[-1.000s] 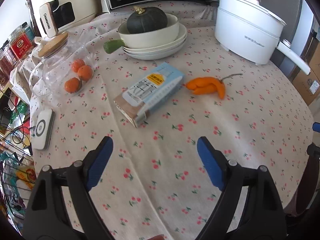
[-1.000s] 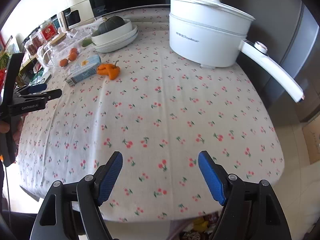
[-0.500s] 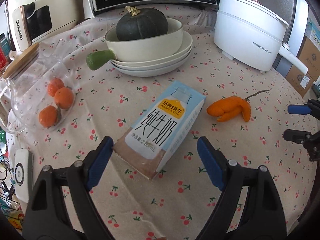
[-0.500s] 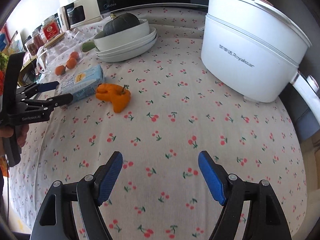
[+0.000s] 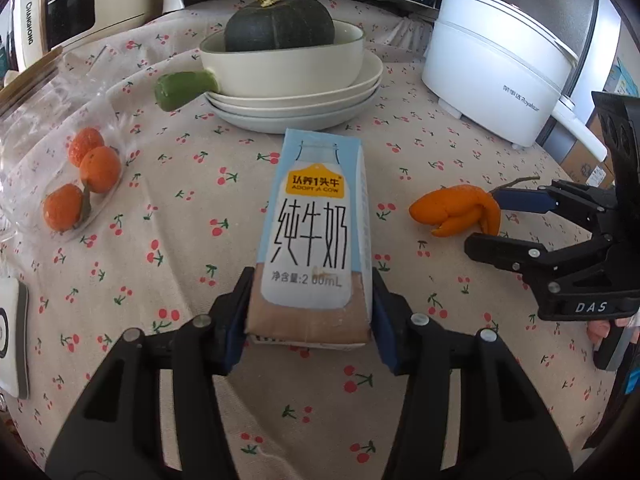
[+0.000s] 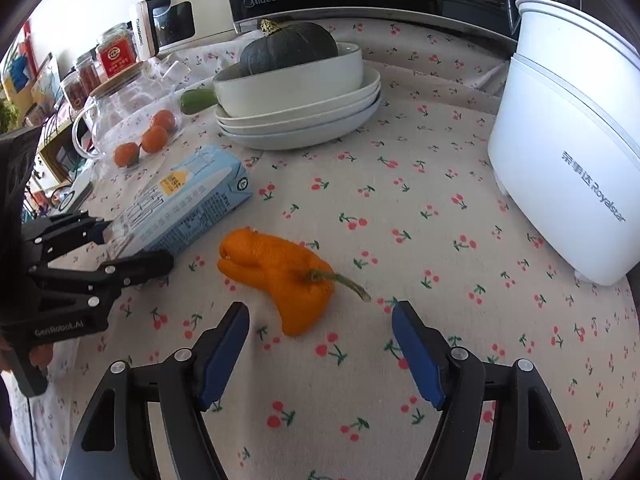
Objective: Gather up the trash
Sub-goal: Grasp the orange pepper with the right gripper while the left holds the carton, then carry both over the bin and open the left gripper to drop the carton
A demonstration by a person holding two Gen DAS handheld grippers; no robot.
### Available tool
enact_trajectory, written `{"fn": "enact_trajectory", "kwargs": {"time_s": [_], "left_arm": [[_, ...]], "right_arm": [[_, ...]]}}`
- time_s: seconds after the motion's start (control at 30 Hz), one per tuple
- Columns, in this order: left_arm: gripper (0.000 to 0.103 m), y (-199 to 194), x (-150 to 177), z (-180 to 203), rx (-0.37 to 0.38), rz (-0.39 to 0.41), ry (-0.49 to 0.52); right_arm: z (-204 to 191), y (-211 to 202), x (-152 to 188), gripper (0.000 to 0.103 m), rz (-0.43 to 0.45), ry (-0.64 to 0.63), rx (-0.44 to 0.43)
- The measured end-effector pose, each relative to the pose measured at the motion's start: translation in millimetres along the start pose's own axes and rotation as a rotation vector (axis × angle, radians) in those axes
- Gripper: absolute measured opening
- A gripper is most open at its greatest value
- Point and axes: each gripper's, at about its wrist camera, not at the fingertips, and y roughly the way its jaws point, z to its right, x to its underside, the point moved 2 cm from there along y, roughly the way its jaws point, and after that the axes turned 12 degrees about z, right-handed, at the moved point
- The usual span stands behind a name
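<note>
- On the far left I see three little oranges inside a clear jar lying on its side on the cherry tablecloth.
- Next comes my left gripper. Its jaws are closing, and the blue pads sit right against both sides of the milk carton at its near, brown end.
- The milk carton lies flat on the cloth, and its far end points toward the stack of white plates.
- On those plates stands a white dish with a dark green pumpkin in it.
- To the right of the carton lies an orange peel with a thin stem.
- My right gripper hangs just in front of the peel. Its jaws are closing too, but they are wide apart and touch nothing.
- On the far right stands a big white cooking pot.
</note>
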Motion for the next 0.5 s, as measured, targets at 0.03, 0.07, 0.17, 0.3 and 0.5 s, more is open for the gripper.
{"fn": "enact_trajectory", "kwargs": {"time_s": [0.03, 0.07, 0.17, 0.3, 0.5], "left_arm": [[0.054, -2.2, 0.9, -0.9, -0.007, 0.001, -0.015], [0.054, -3.9, 1.3, -1.1, -0.015, 0.000, -0.028], [0.054, -11.3, 3.5, -1.2, -0.042, -0.010, -0.059], [0.053, -24.9, 4.2, 3.7, -0.081, -0.023, -0.080], [0.053, -57.4, 6.7, 19.8, -0.093, -0.027, -0.108]], "right_arm": [[-1.9, 2.8, -2.8, 0.069, 0.004, 0.003, -0.005], [-3.8, 5.5, -5.3, 0.064, 0.008, 0.006, -0.008], [-9.1, 10.6, -11.6, 0.032, 0.004, 0.005, -0.015], [-7.3, -0.8, -12.5, 0.025, -0.018, 0.031, -0.017], [-1.2, -48.5, -5.9, 0.024, -0.004, 0.019, -0.001]]}}
